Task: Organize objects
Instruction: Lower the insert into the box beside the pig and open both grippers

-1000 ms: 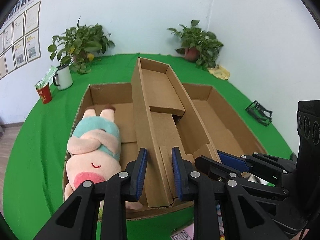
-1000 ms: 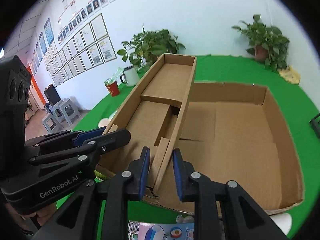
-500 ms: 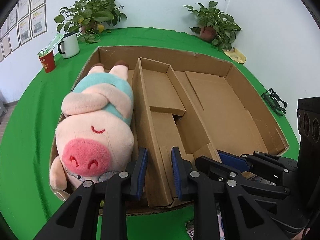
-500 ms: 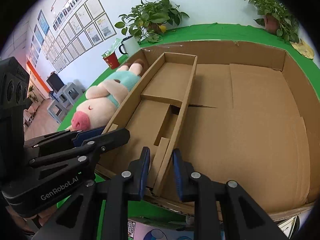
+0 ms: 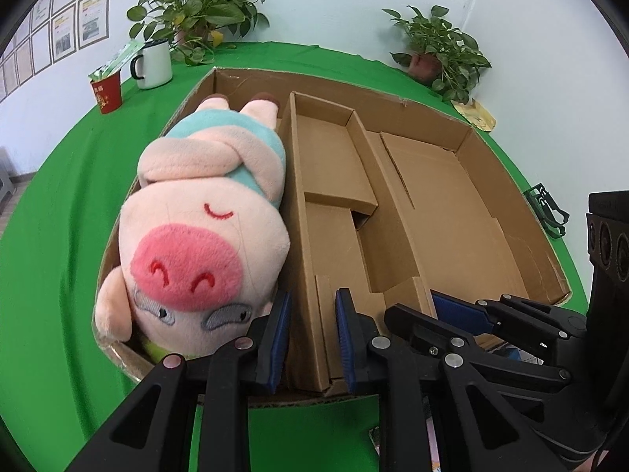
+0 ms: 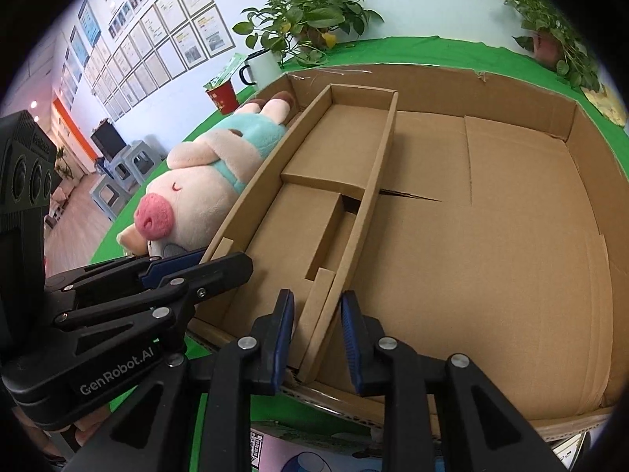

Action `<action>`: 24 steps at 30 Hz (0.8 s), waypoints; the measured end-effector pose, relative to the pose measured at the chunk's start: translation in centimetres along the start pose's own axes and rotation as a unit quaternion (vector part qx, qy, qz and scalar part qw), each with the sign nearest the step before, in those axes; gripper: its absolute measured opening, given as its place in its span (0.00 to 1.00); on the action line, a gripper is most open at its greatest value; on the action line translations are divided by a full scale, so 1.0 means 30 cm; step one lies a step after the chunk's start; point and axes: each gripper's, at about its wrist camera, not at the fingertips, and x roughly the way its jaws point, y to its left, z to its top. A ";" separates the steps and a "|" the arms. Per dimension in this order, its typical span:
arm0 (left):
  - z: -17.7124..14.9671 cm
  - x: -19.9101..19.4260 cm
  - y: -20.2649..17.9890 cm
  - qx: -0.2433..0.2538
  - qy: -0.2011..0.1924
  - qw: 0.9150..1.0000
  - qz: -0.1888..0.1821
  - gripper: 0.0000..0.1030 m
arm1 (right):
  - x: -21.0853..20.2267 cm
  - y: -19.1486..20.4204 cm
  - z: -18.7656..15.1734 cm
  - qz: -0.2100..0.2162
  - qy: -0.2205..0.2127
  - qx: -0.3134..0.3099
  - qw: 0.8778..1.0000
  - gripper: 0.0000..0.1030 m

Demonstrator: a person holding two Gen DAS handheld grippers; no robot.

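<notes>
A large open cardboard box (image 5: 393,106) lies on the green table. Inside it stands a narrow cardboard insert (image 5: 334,157) that runs front to back. A pink plush pig (image 5: 196,228) in a teal shirt lies in the strip left of the insert, snout toward me. My left gripper (image 5: 313,299) is shut on the insert's left wall at its near end. My right gripper (image 6: 316,299) holds the insert's (image 6: 346,137) right wall and a folded flap; its jaws are opening slightly, and the pads still seem to touch the cardboard. The box section right of the insert holds nothing.
A white mug (image 5: 153,65), a red cup (image 5: 106,90) and two potted plants (image 5: 196,8) (image 5: 436,51) stand behind the box. A black wire object (image 5: 548,212) lies at the right. A printed pack (image 6: 298,460) lies under the grippers. Stools (image 6: 129,165) stand beyond the table.
Both grippers have come down with the insert, which stood above the box walls and now sits low inside the box. The pig looms larger and closer in both views.
</notes>
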 end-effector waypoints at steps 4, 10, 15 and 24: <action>-0.031 -0.009 -0.024 0.018 -0.003 1.000 0.018 0.19 | 0.004 -0.010 0.004 0.007 0.003 0.009 1.000 0.24; -0.041 -0.019 -0.031 0.013 -0.002 1.000 0.015 0.23 | 0.003 -0.016 0.010 0.013 0.004 0.017 1.000 0.26; -0.040 -0.046 -0.033 0.021 -0.014 1.000 0.011 0.33 | -0.058 -0.049 0.015 0.004 -0.031 0.037 0.999 0.43; -0.146 -0.336 -0.117 0.044 -0.192 0.978 0.072 0.94 | -0.319 0.010 -0.099 -0.157 -0.183 -0.023 0.970 0.85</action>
